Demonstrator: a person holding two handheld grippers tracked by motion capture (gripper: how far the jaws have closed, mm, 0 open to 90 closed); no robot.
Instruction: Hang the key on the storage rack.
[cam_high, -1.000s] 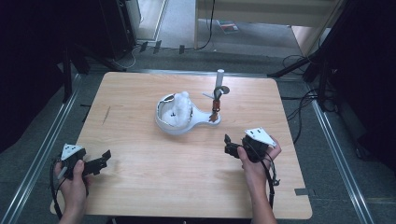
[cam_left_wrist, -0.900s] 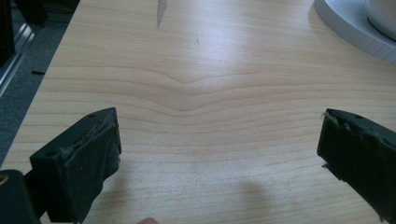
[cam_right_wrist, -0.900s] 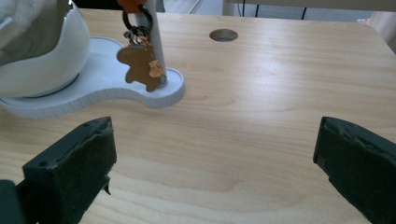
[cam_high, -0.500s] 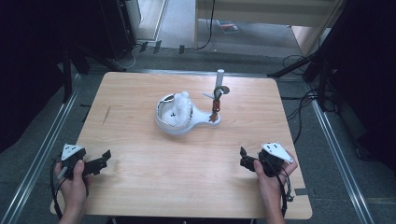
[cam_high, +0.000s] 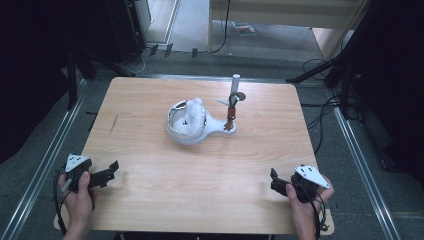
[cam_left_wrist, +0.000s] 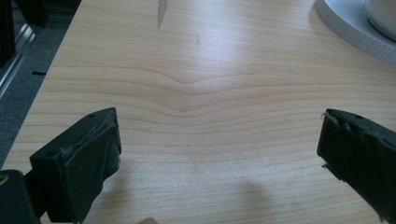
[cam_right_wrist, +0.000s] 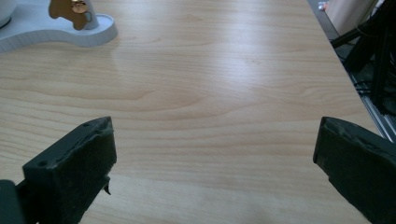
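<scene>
The left gripper (cam_high: 107, 175) rests by the table's (cam_high: 150, 100) near left corner, jaws wide, holding nothing. The white stand (cam_high: 192, 125) sits mid-table toward the far edge. The right gripper (cam_high: 276, 184) waits at the near right corner, also wide, likely parked clear of it.

The left gripper (cam_high: 111, 171), gripped in the person's left hand (cam_high: 77, 192), has its black jaws spread wide. The right gripper (cam_high: 274, 180), in the right hand (cam_high: 302, 200), is likewise spread wide, both holding nothing.

Black tools (cam_high: 111, 171), grey three-cornered plates (cam_high: 75, 161), trailing cables (cam_high: 59, 210)
</scene>
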